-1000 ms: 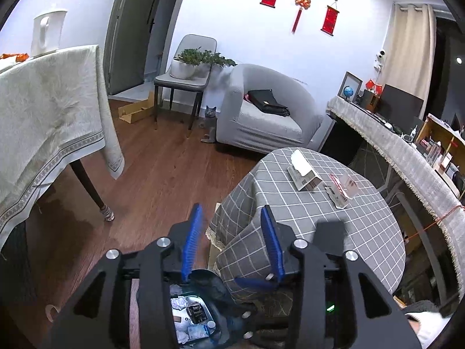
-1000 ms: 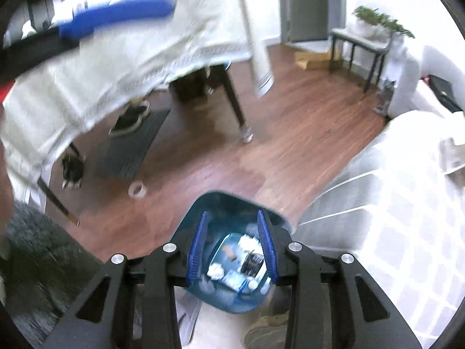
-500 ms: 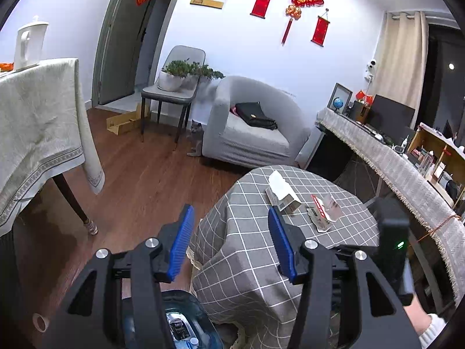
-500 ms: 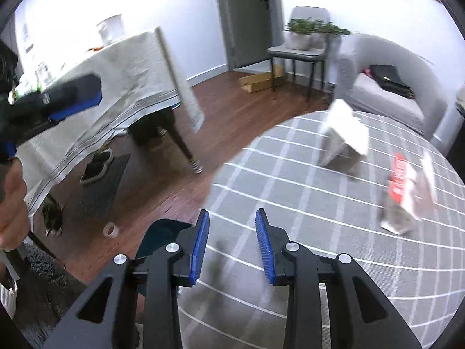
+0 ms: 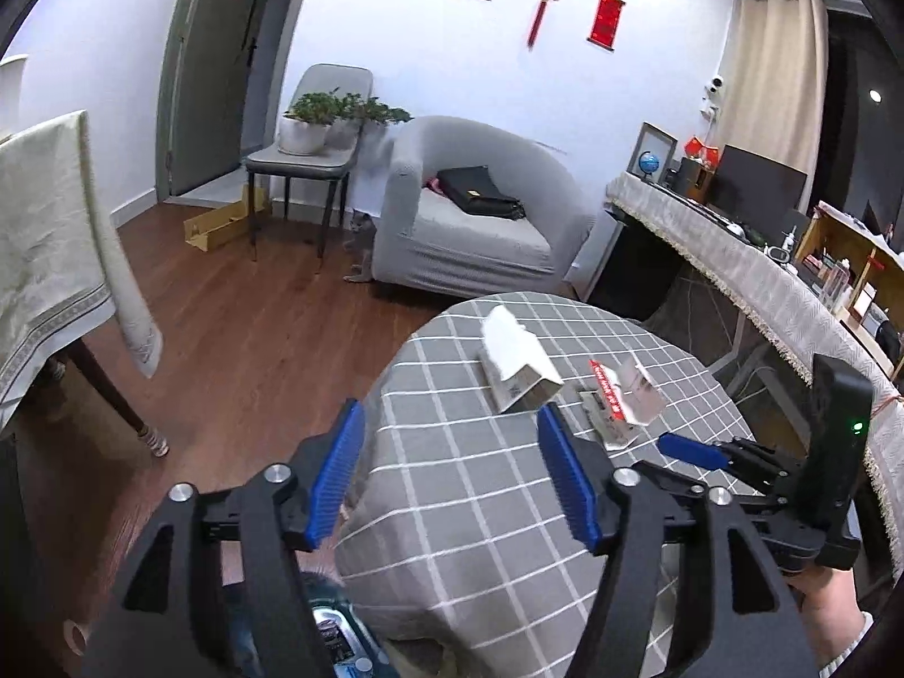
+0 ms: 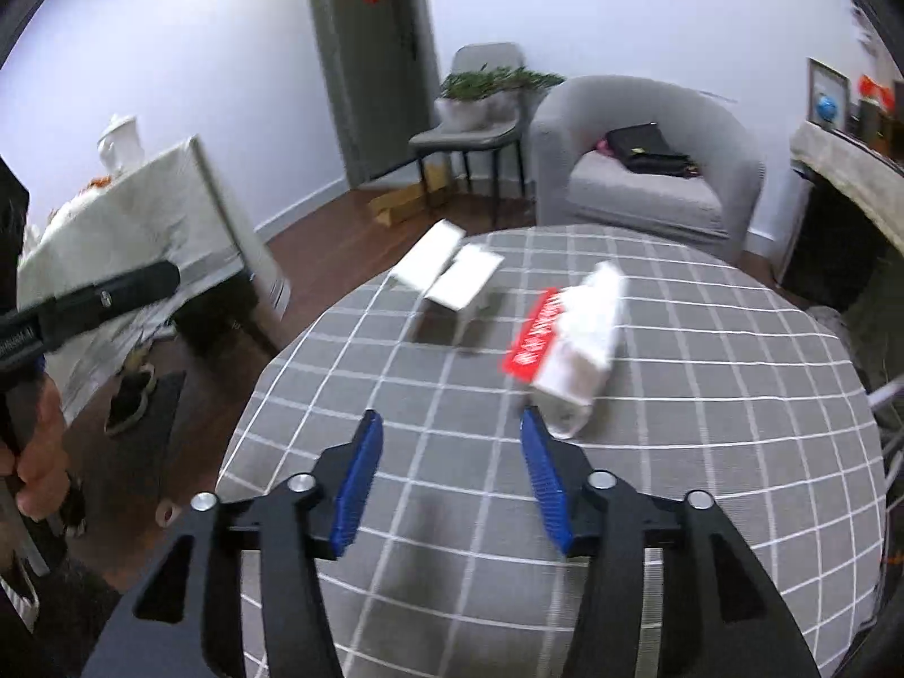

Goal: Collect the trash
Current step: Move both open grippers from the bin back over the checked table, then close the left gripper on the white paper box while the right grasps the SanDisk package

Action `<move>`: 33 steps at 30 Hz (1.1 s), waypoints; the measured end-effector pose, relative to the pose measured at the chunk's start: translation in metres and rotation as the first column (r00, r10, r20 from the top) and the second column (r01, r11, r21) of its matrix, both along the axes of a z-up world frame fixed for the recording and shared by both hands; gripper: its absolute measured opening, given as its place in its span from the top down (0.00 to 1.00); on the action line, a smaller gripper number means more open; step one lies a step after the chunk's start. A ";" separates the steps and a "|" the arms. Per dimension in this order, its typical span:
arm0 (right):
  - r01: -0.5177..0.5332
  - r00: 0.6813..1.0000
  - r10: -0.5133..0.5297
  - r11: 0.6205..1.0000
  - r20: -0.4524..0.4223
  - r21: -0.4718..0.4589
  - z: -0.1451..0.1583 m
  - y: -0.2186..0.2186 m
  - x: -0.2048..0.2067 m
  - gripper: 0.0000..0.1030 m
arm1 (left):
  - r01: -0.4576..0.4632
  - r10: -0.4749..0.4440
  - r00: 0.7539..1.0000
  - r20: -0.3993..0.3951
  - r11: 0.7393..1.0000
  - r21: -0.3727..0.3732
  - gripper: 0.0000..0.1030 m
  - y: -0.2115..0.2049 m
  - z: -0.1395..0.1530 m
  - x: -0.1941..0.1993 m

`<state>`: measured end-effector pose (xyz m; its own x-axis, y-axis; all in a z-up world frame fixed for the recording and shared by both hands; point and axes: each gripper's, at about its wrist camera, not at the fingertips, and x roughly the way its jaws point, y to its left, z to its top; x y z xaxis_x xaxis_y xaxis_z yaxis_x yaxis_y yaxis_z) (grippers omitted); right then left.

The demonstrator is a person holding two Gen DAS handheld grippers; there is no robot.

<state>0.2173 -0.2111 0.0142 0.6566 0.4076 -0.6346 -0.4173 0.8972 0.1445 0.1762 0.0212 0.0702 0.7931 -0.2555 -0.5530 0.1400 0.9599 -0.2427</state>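
Hovering over the round bench (image 6: pixel 706 452) draped in grey cloth with a white grid, both hand-held grippers hang with blue pads spread wide and nothing between them.

In the right wrist view, the right hand-held gripper (image 6: pixel 446 472) fills the lower middle of the frame; just above its right pad lies a crumpled white carton with a red label (image 6: pixel 570 350), and further up, left of centre, an opened white cardboard box (image 6: pixel 452 277). In the left wrist view, the left hand-held gripper (image 5: pixel 452 477) sits at lower centre, both cartons above it on the bench, and a blue trash bin (image 5: pixel 333 633) shows at the bottom edge between its arms.
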 end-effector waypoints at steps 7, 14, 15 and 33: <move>0.048 0.998 -0.048 0.999 0.028 0.020 0.002 -0.021 -0.001 0.27 | 0.032 -0.032 0.999 0.000 0.999 0.030 0.22 -0.035 -0.007 0.025; 0.078 0.996 -0.074 0.995 -0.050 0.063 -0.015 -0.041 0.014 0.26 | 0.098 -0.099 0.995 -0.009 0.962 0.256 0.16 -0.083 -0.024 0.054; 0.082 0.995 -0.077 0.994 -0.061 0.068 -0.017 -0.043 0.016 0.26 | 0.108 -0.108 0.994 -0.015 0.954 0.280 0.16 -0.089 -0.027 0.058; 0.095 0.992 -0.082 0.985 -0.095 0.142 -0.022 -0.048 0.035 0.26 | 0.082 -0.047 0.987 -0.151 0.968 0.236 0.15 -0.102 -0.069 0.125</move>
<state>0.2520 -0.2590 -0.0078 0.6385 0.4430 -0.6294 -0.3169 0.8965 0.3096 0.3013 -0.0807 0.0016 0.6875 -0.1490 -0.7107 0.1844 0.9825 -0.0276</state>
